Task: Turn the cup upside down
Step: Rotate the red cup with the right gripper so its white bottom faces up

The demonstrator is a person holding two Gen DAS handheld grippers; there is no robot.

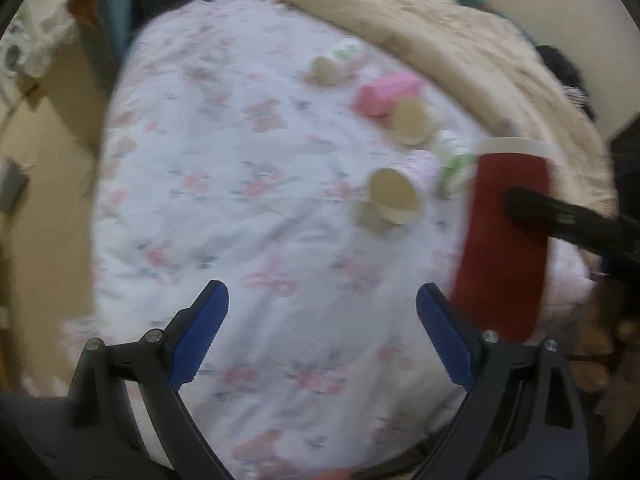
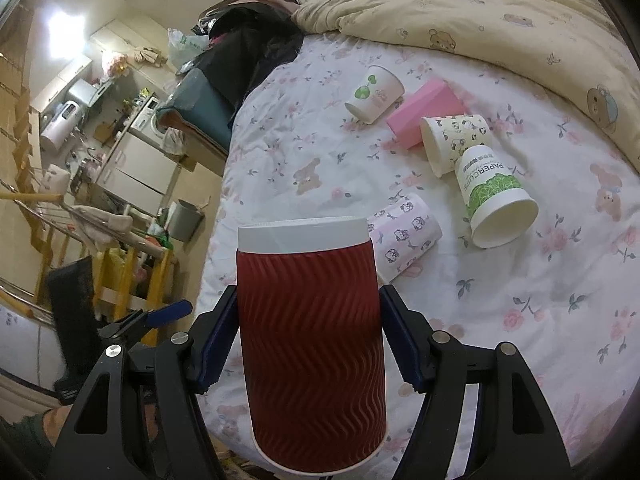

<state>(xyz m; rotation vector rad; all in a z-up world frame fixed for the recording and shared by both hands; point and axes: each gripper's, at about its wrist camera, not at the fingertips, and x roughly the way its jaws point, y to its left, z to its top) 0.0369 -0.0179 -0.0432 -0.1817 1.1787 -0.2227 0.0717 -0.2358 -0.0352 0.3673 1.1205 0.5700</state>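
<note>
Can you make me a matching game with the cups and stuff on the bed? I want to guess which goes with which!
Things:
1. red cup
2. pink box
3. green grass cup
4. left gripper

States:
A. lying on its side, open end toward the camera
B. open and holding nothing
C. squeezed between the right gripper's fingers
D. resting on the flowery sheet between two paper cups

Pairs: 1-C, 2-D, 3-A, 4-B
</note>
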